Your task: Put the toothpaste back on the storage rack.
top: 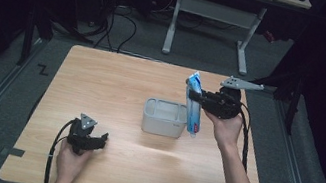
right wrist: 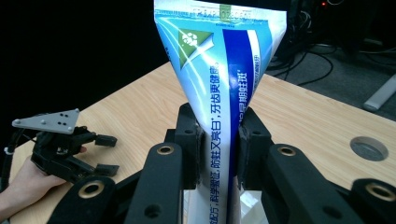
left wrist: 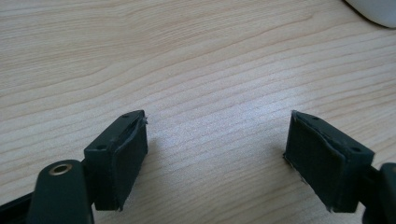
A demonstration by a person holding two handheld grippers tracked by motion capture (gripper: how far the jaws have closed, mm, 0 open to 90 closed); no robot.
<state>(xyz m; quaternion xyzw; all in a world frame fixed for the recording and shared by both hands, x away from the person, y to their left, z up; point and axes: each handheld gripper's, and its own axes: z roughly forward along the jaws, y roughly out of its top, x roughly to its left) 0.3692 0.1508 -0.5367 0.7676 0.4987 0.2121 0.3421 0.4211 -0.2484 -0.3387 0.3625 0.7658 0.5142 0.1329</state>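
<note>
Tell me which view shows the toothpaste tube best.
The right gripper view: the toothpaste tube is close, its print readable, clamped between the jaws of the right gripper. The high view shows it small, upright beside the grey container.

Overhead light falls on the table [top: 116, 83] while the room around it stays nearly black. A soft glare patch sits near its front edge. The high view is soft and grainy; both gripper views are sharper, with short shadows under the left gripper's pads [left wrist: 128, 158].
</note>
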